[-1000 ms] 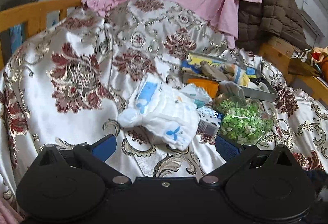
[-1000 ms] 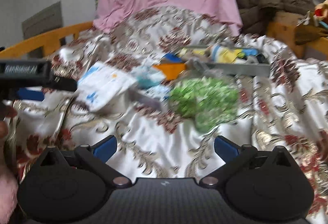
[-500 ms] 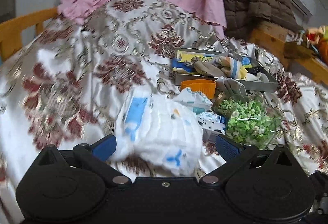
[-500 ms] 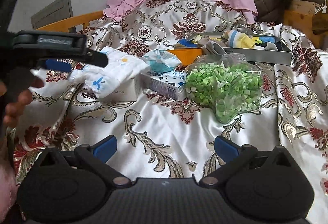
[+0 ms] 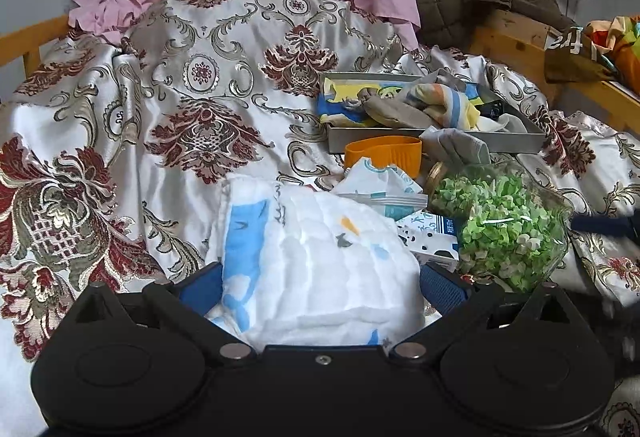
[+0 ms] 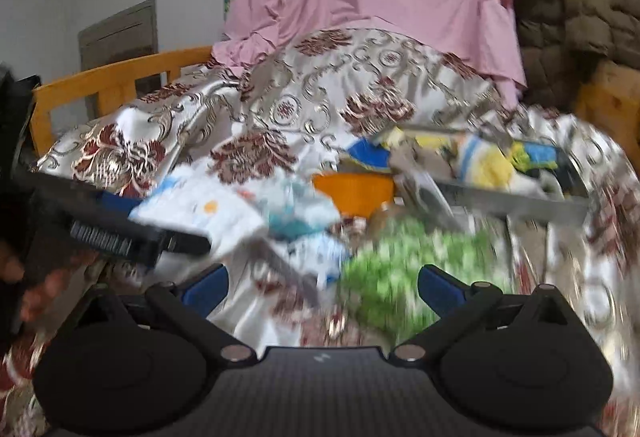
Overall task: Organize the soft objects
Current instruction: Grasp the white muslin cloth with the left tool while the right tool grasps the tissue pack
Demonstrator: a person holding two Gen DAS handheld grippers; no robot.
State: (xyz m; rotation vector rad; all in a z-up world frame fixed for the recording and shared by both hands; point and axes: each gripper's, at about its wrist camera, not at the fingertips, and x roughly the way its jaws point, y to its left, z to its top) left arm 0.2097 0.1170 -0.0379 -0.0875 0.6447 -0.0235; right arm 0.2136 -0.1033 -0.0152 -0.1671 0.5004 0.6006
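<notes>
My left gripper (image 5: 320, 283) fingers spread around white quilted cloth (image 5: 320, 265): light, limp; I pinch bunched middle. Right gripper (image 6: 322, 287) fingers spread, empty.

A folded white quilted cloth (image 5: 320, 269) with blue patches lies on the bed. Behind it, rumpled socks (image 5: 420, 109) and cloths fill a grey tray (image 5: 432, 141).
</notes>
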